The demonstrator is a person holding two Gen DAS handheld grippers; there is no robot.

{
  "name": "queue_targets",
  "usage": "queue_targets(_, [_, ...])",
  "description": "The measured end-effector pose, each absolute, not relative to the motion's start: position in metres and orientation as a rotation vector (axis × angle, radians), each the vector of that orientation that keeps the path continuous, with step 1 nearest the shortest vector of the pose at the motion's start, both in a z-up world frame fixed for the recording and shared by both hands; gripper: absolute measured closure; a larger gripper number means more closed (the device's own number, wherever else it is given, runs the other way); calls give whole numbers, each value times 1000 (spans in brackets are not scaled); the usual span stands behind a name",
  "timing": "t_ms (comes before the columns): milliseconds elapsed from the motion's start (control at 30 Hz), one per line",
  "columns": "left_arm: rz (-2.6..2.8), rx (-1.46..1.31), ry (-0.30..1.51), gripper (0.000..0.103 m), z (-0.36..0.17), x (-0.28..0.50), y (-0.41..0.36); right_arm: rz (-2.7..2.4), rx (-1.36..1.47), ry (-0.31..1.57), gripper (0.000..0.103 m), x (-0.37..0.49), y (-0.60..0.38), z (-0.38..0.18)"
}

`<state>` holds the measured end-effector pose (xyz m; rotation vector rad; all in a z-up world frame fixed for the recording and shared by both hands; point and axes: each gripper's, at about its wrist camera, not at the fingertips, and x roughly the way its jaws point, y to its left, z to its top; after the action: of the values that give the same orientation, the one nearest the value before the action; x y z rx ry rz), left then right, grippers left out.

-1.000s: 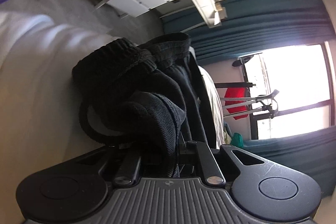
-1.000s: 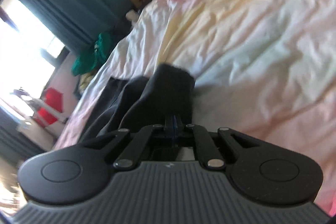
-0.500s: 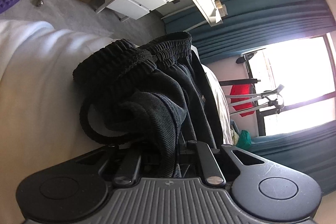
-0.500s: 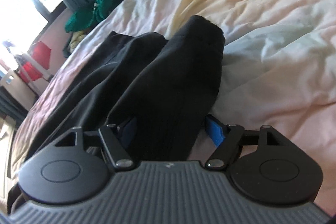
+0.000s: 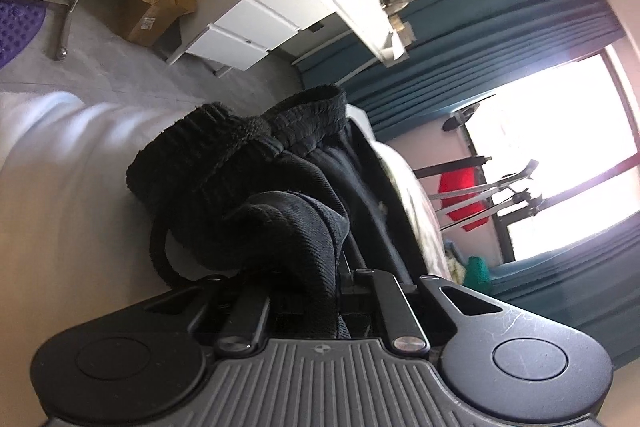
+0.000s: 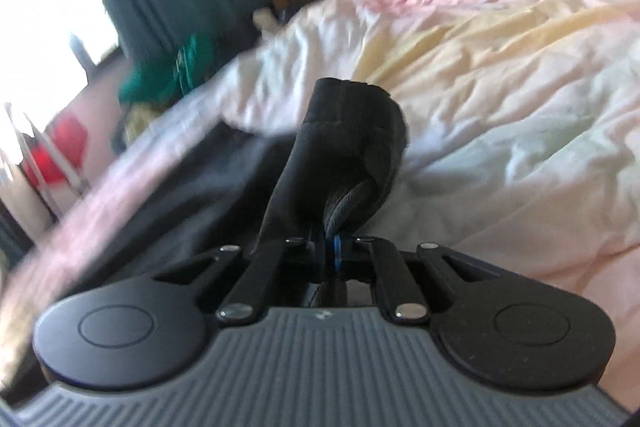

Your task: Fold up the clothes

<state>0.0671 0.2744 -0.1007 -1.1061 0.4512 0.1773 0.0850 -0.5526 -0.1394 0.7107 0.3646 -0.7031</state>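
Left wrist, change: we see almost none since half a second ago; the view has only rolled a little, and the same bunch of cloth stays in our grip.
Left wrist, grip: our left gripper (image 5: pixel 334 279) is pinched narrow on the black trousers (image 5: pixel 240 179).
Left wrist, place: the ribbed waistband rises toward 12 o'clock from the jaws; the rest lies on the pale bedsheet (image 5: pixel 60 187) at 9 o'clock.
Right wrist, change: half a second ago our jaws stood wide around the cloth; now they are closed on it.
Right wrist, grip: our right gripper (image 6: pixel 332 251) clamps a black fold.
Right wrist, place: the trousers (image 6: pixel 344 131) stand up at 12 o'clock, trailing toward 9 o'clock over the pastel duvet (image 6: pixel 500 75).
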Motion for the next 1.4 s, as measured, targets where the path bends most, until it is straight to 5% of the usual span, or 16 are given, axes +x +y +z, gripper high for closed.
queue_targets(333, [78, -1074, 252, 95, -64, 26, 270, -708, 854, 185, 97, 14, -545, -101])
queue_targets(633, [45, -1159, 287, 95, -52, 25, 287, -686, 816, 136, 97, 5, -542, -75])
queue_targets(1000, [74, -995, 373, 94, 23, 254, 268, -709, 599, 172, 97, 210, -554, -26])
queue_targets(1400, [228, -745, 636, 92, -64, 477, 231, -755, 392, 392, 96, 387, -554, -127])
